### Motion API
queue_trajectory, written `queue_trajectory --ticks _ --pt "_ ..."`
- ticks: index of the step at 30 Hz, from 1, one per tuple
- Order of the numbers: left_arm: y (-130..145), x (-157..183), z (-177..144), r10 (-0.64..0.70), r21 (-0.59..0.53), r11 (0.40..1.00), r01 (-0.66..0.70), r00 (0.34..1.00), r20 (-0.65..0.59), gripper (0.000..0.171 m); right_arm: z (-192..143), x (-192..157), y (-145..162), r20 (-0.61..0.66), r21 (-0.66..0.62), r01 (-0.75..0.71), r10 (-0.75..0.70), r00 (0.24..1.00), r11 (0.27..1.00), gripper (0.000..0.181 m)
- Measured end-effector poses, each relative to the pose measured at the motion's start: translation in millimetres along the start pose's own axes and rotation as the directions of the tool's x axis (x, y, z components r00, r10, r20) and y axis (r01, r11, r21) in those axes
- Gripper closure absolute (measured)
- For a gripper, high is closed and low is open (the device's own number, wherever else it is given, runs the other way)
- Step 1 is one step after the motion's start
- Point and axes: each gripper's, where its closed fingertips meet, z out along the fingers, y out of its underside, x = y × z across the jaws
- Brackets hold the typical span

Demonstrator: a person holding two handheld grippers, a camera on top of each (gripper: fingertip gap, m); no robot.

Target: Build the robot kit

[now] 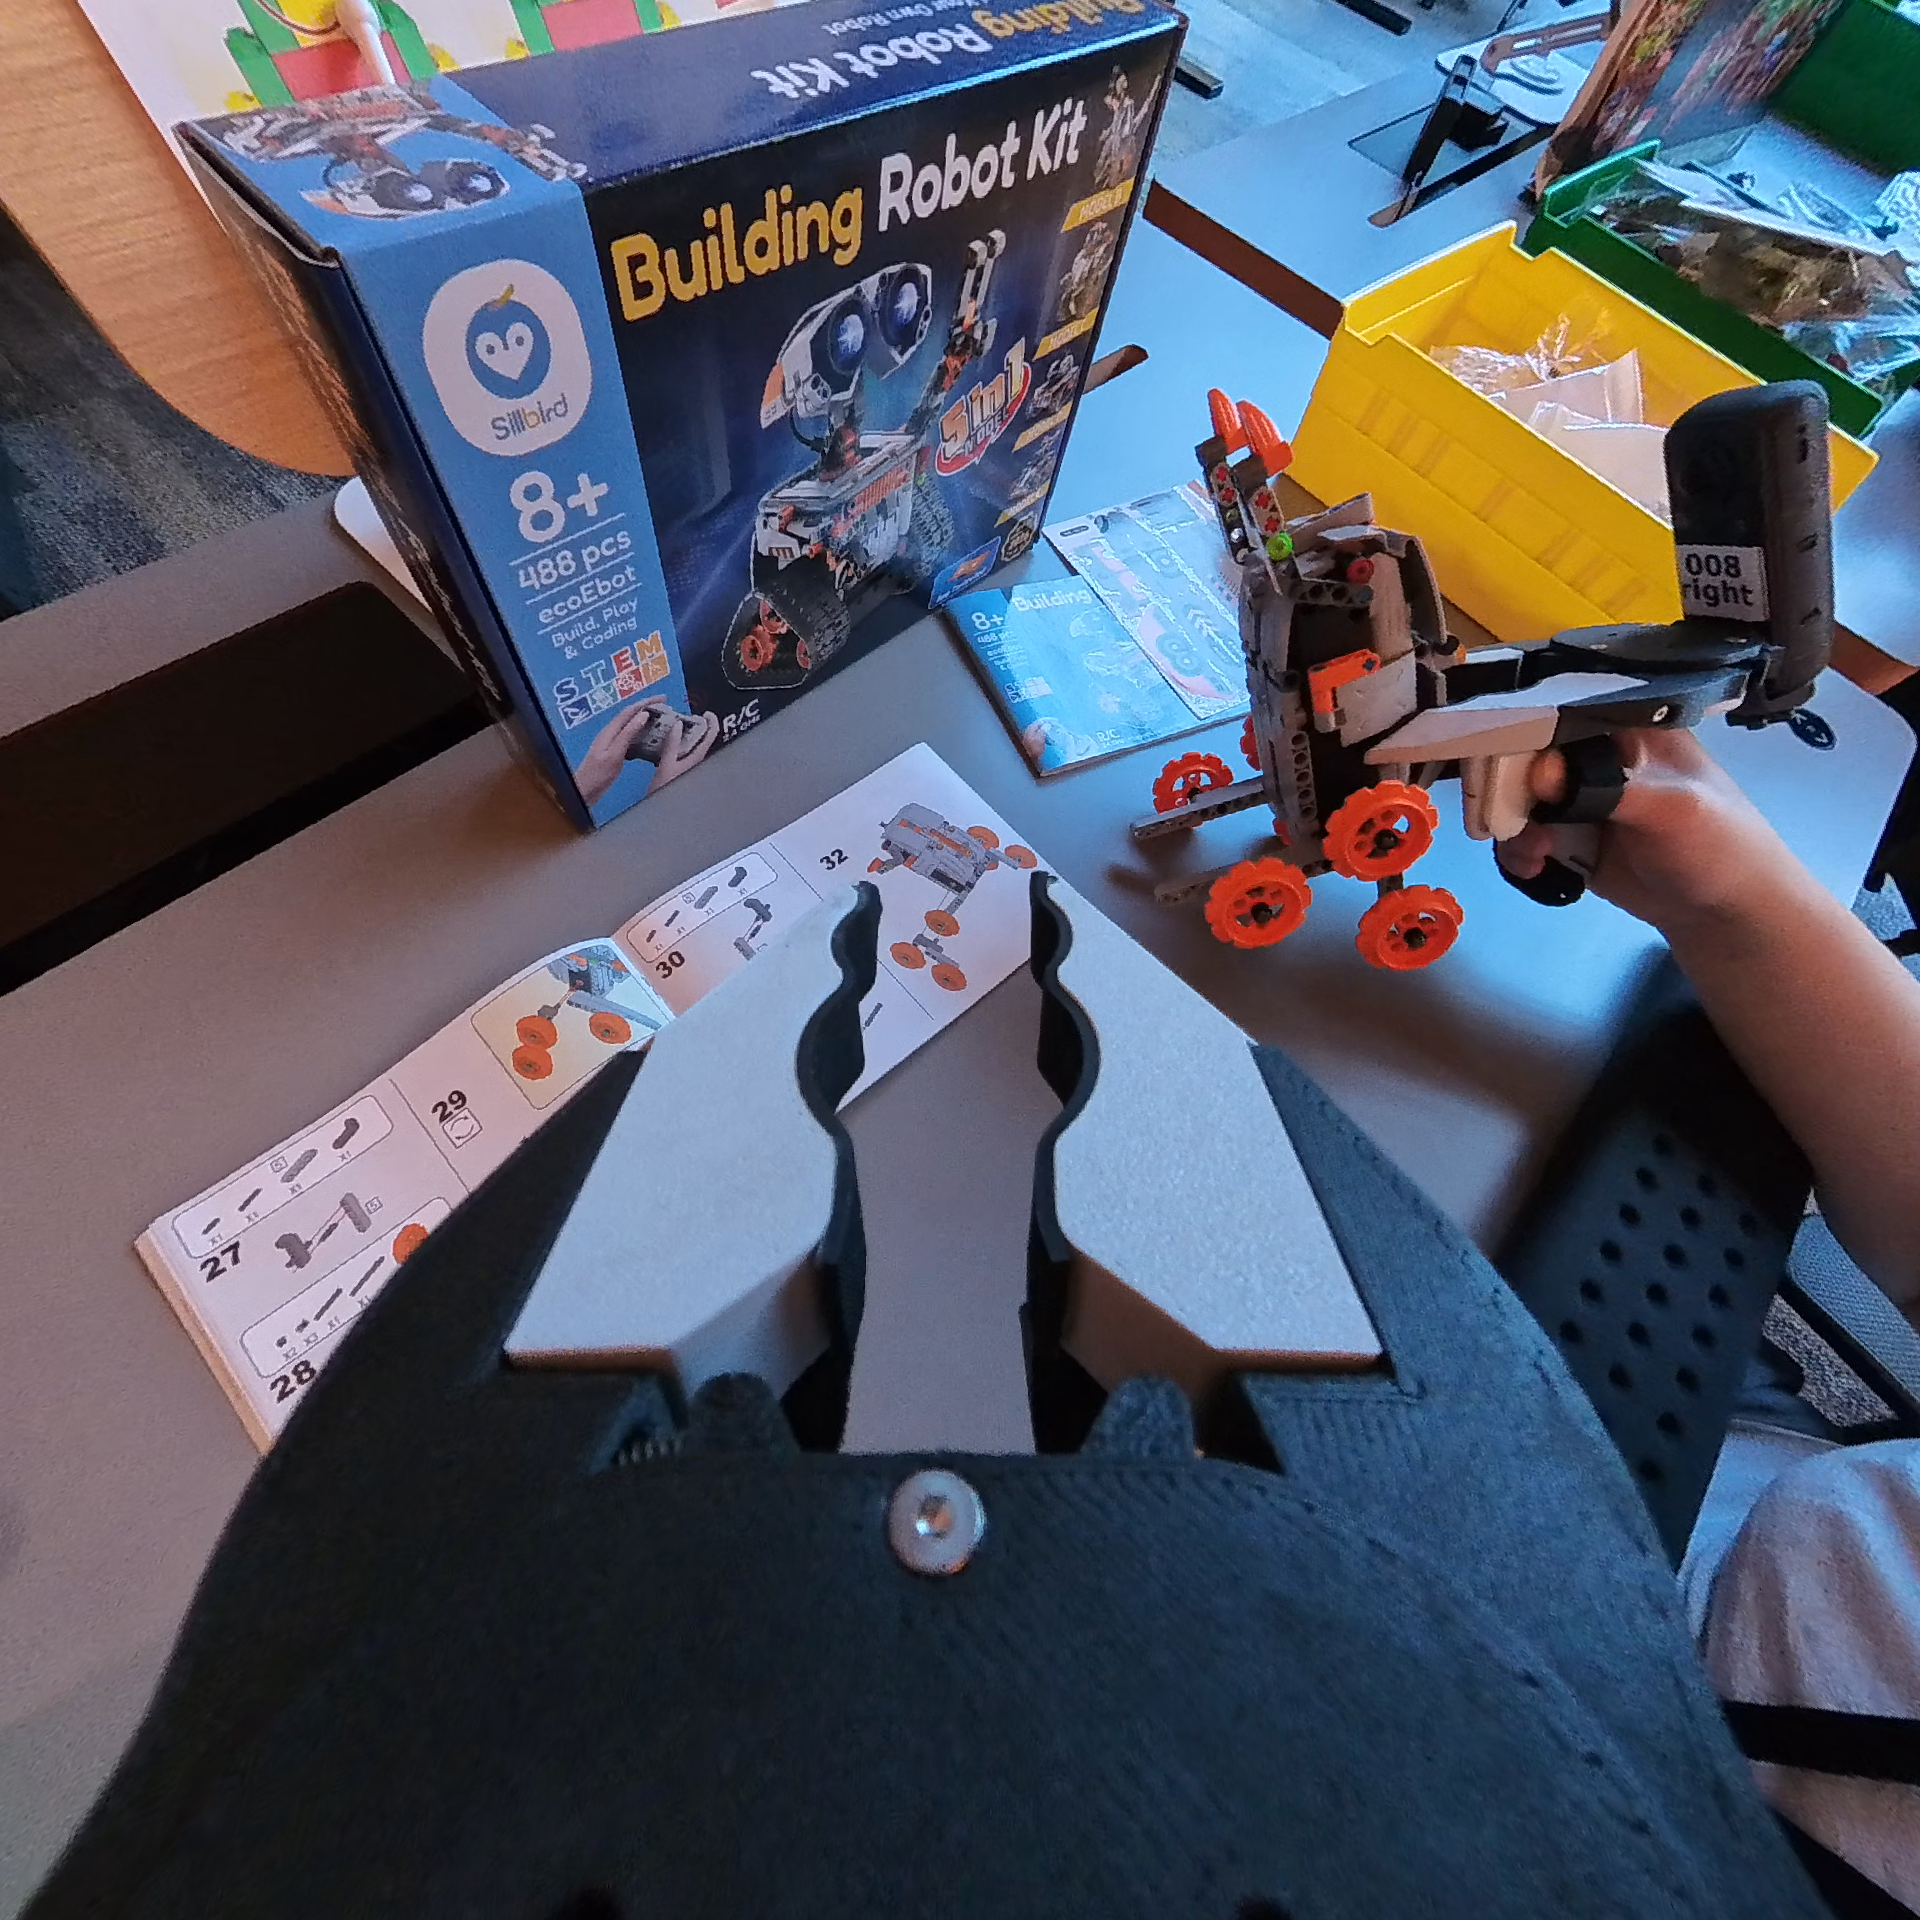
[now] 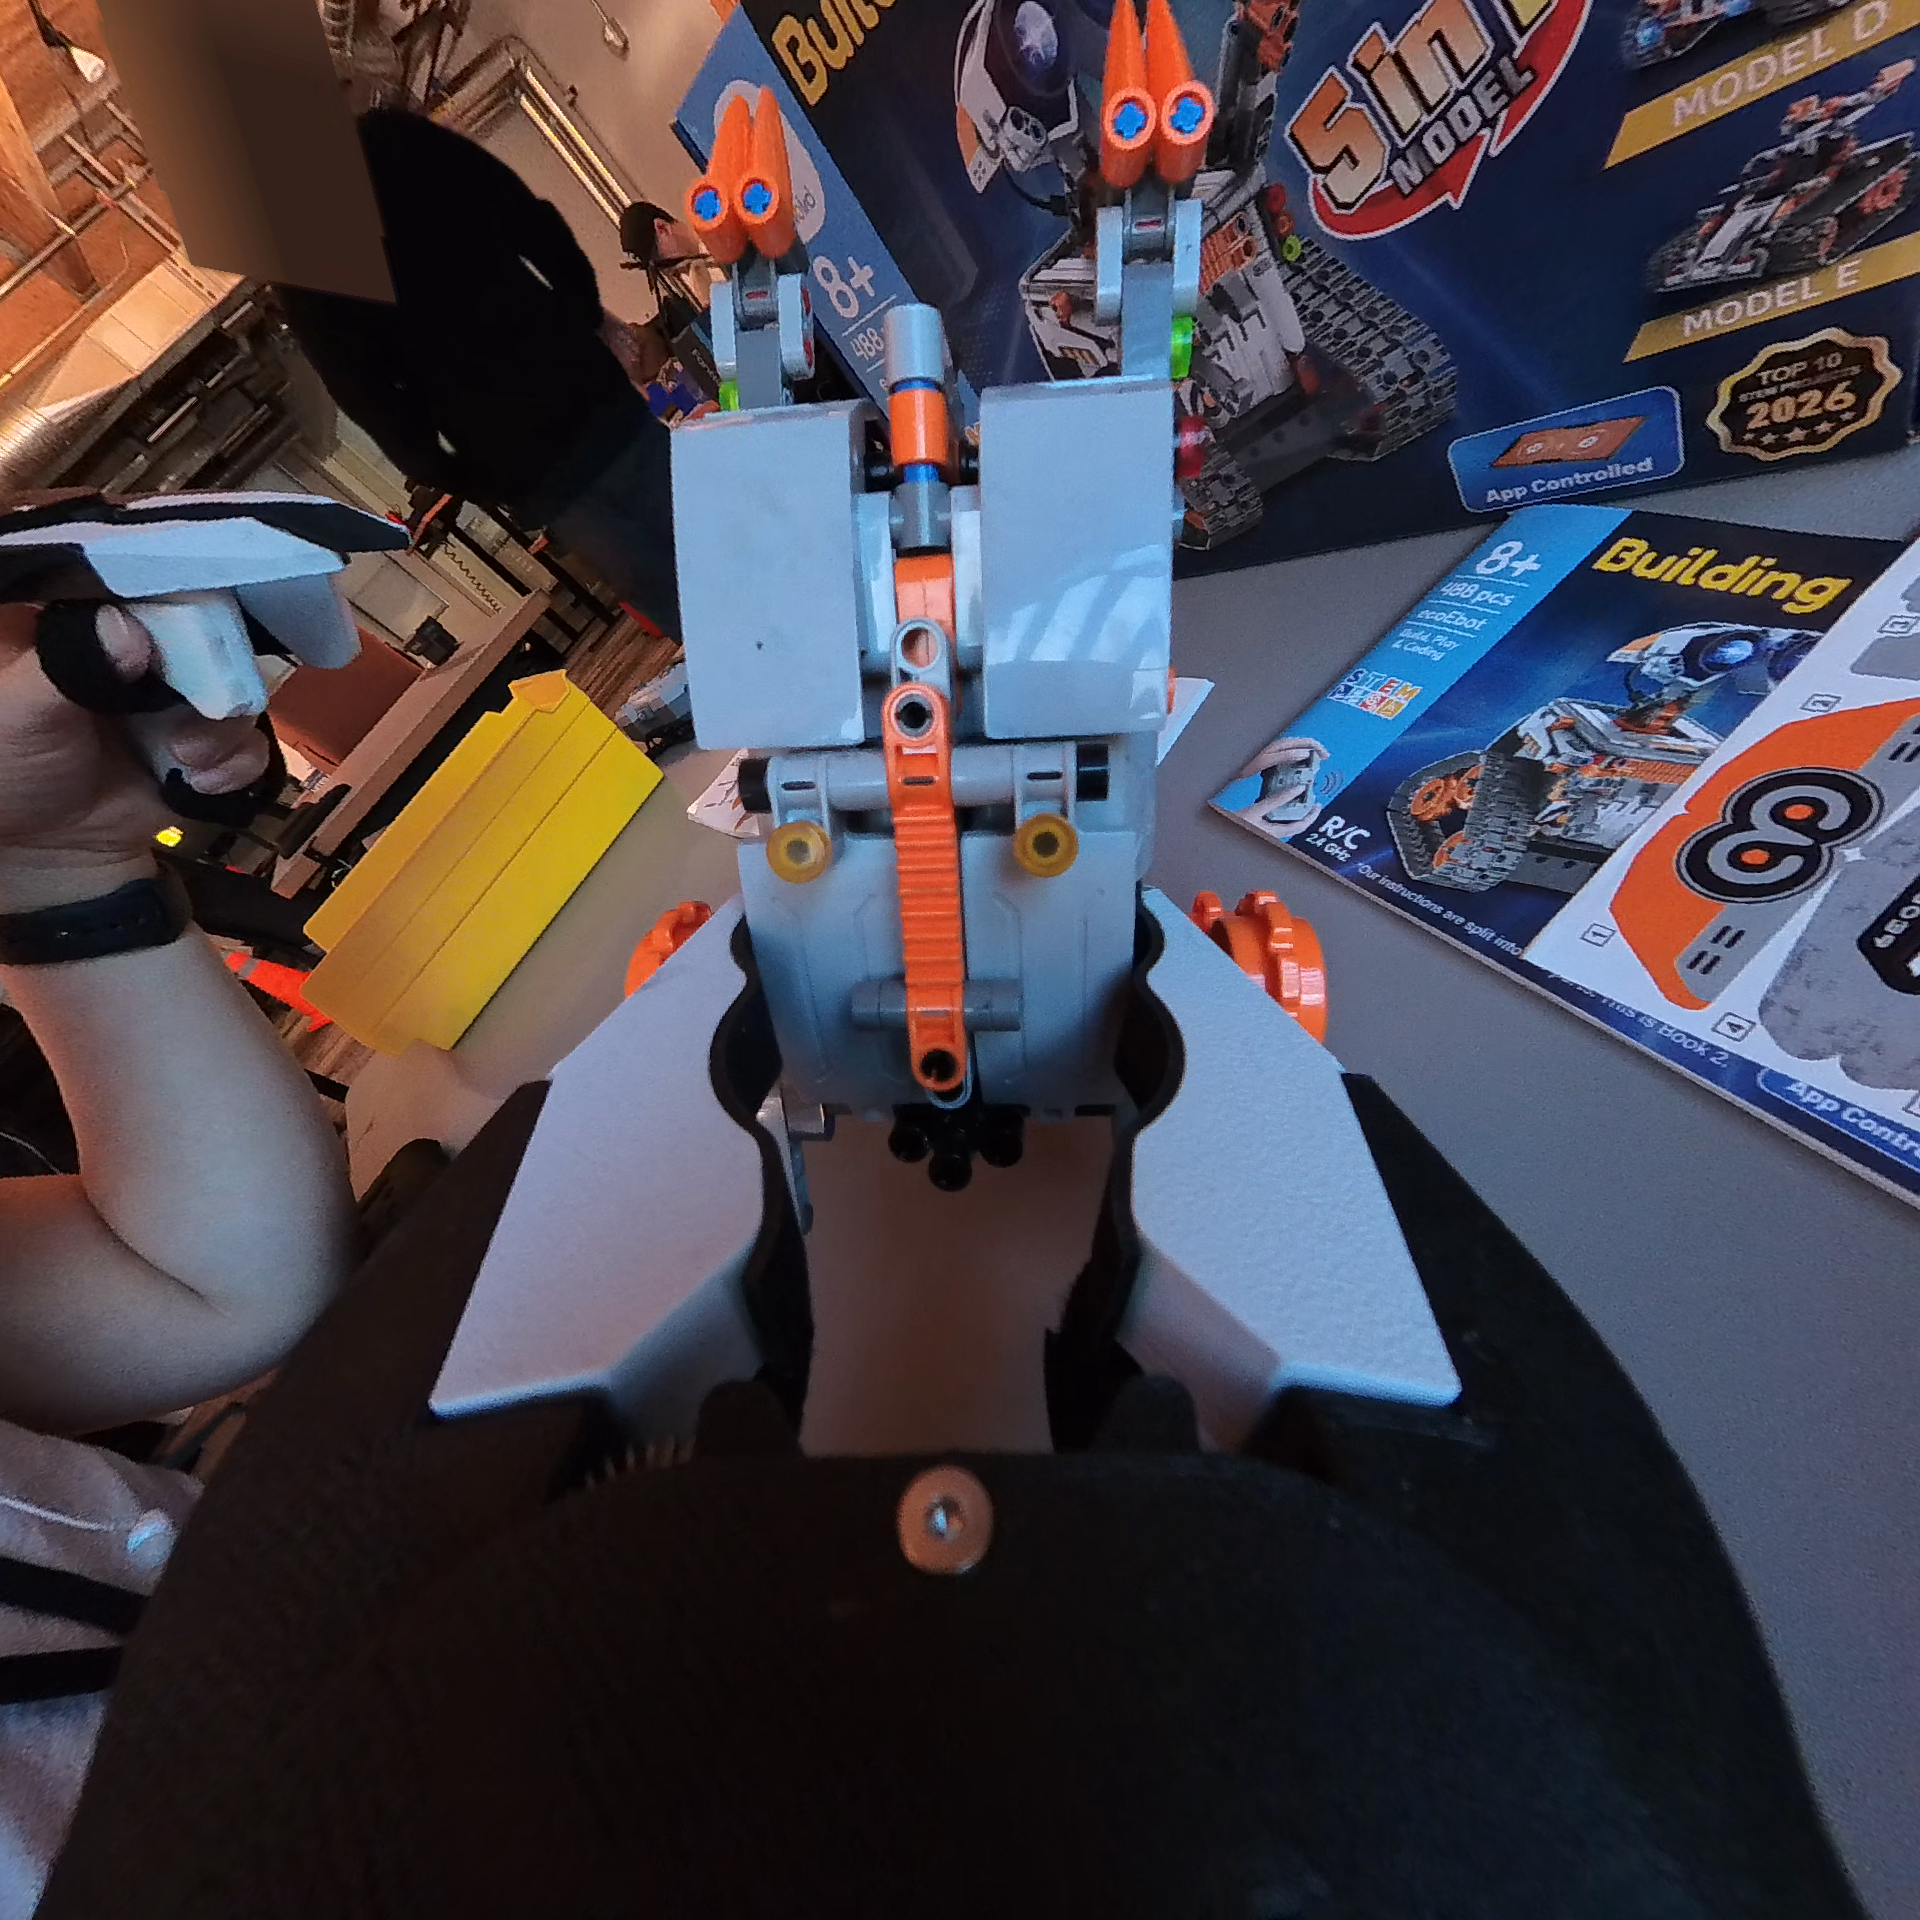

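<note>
My right gripper [image 2: 940, 935] is shut on the lower body of a grey and orange brick-built robot model [image 2: 914, 582] with orange wheels and two horn-tipped arms. In the left wrist view the model [image 1: 1320, 665] is at the right, tilted, with its wheels just above or on the grey table [image 1: 1195, 1039]; the right gripper [image 1: 1455, 727] grips it from the right. My left gripper [image 1: 951, 894] is open and empty, over an open instruction booklet [image 1: 520, 1091]. It also shows side-on in the right wrist view [image 2: 208, 582].
A large blue kit box [image 1: 727, 416] stands behind the booklet. A closed blue booklet [image 1: 1081, 665] and a sticker sheet [image 2: 1766, 852] lie beside it. A yellow bin [image 1: 1475, 488] with bags and a green bin [image 1: 1714, 260] are at the back right. A black perforated chair [image 1: 1652, 1278] is at the right. Across from one pair of fingers to the other is roughly 25 centimeters.
</note>
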Motion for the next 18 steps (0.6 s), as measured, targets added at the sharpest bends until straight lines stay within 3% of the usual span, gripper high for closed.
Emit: queue_trajectory --ticks 18 --pt "2.0 0.6 3.7 0.002 -0.013 1.0 -0.002 1.0 -0.002 0.144 0.0 -1.0 0.8 -0.003 -0.006 0.008 -0.008 1.0 1.0 0.117"
